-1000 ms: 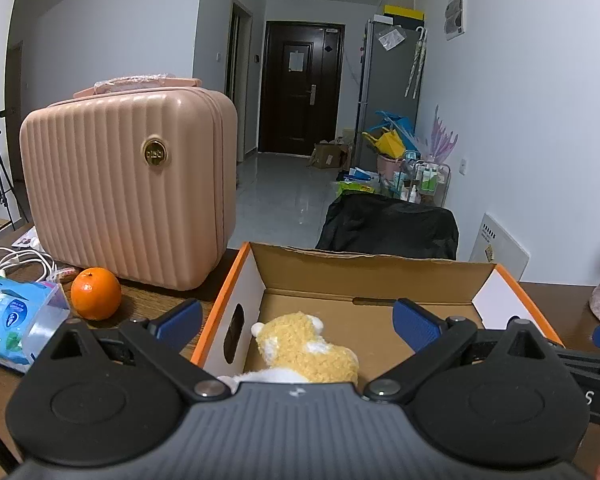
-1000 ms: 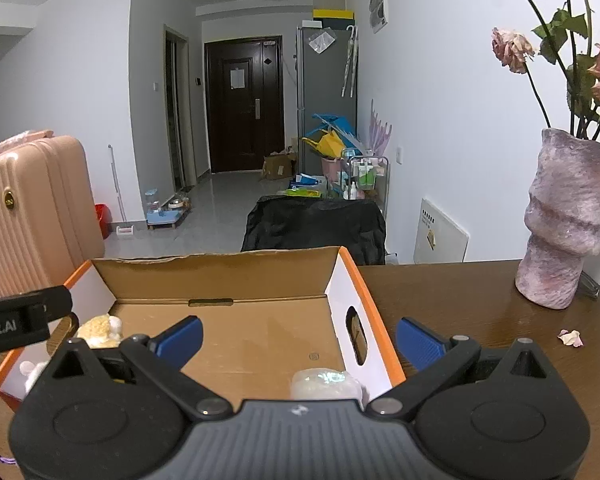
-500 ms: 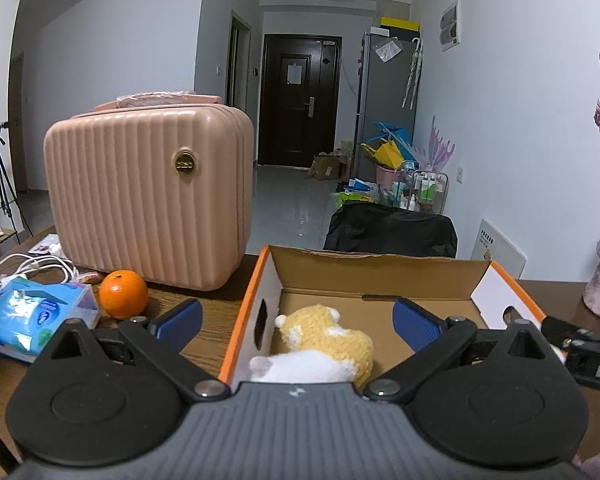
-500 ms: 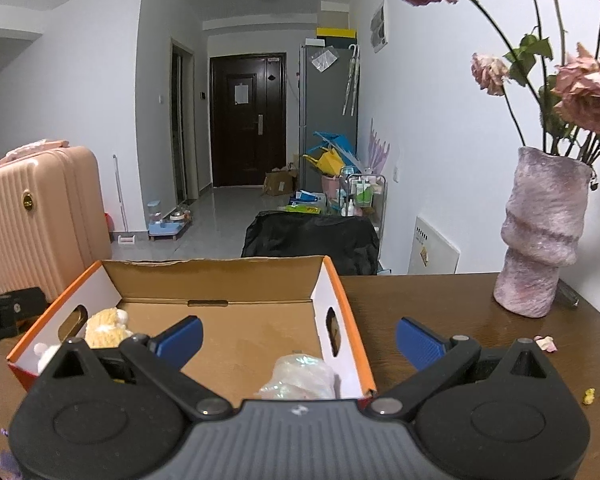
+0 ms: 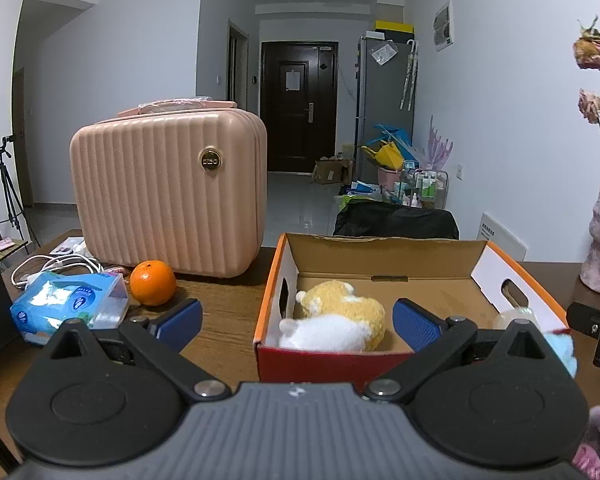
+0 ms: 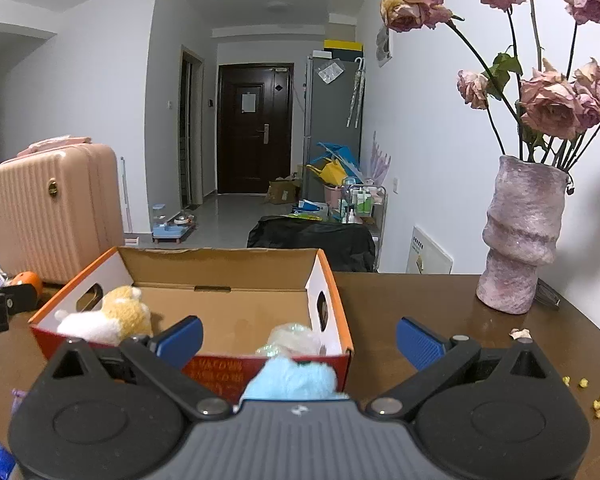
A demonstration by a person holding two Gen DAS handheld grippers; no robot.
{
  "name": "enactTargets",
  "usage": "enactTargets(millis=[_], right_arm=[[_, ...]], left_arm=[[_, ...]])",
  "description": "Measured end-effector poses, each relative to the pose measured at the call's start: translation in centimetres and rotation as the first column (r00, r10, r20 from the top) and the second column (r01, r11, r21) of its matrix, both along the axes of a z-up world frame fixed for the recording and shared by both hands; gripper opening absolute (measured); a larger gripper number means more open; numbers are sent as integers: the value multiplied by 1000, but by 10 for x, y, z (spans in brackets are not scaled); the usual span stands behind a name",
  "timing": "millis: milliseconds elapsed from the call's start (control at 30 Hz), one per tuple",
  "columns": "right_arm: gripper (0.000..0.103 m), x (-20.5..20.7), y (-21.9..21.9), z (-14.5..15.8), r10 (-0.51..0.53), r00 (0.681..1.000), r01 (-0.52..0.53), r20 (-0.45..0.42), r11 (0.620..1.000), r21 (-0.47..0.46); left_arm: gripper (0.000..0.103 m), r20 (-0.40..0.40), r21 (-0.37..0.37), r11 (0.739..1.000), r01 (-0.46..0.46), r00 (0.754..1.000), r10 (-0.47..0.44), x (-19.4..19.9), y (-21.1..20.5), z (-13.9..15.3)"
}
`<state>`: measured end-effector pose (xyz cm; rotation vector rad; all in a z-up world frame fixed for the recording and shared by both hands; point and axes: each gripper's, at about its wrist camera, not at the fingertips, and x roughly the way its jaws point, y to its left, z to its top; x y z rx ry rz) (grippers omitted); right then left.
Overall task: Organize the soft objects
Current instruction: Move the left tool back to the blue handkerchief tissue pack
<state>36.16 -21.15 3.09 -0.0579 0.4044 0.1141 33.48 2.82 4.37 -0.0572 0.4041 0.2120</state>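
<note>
Left tongs [image 5: 296, 318] spread wide, nothing between them, hovering at the near left corner of the cardboard box [image 5: 384, 240]. Right tongs [image 6: 298, 338] also spread and empty, held at the box's near right corner.

Box sits on the bench [image 6: 420, 308], open-topped, orange-edged, hand-holes in both end walls. Inside: a yellow-and-white plush toy [image 5: 336, 318] lying at the left end, and a clear crinkly bag [image 6: 294, 338] tucked against the right end wall. Middle of the floor bare.

Outside the box: a pale blue fluffy toy [image 6: 292, 378] on the bench, touching or just beside the near wall, right under the right tongs. A pinkish fuzzy thing shows at the left camera's lower right edge; cannot make it out.

Judgement: mid-task, between picks. Blue toy looks next. That calls for the right tongs to drop lower, close on the fluff, then lift over the wall into the bare middle.
</note>
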Motion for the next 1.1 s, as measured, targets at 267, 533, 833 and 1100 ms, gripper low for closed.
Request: enactTargets(millis=[267,533,833,1100], right_arm=[[103,-34,-3,-9,11,1000,-11,3,1000,8],[103,-68,-4,-15,21,1000,-21,18,1000,-1],[103,-105,-5,-19,39,999,-39,36,999,-10],[103,-134,-3,-27,60,998,-59,37,998,-16]], left_arm=[[103,2,4,1000,20,1000,-20,-34,-3,-2],[103,6,7,999,38,999,-38,-65,-5,-3],[103,9,1,998,59,998,-59,-101,-5,-6],[103,1,3,997,77,997,-77,-130,-5,-14]])
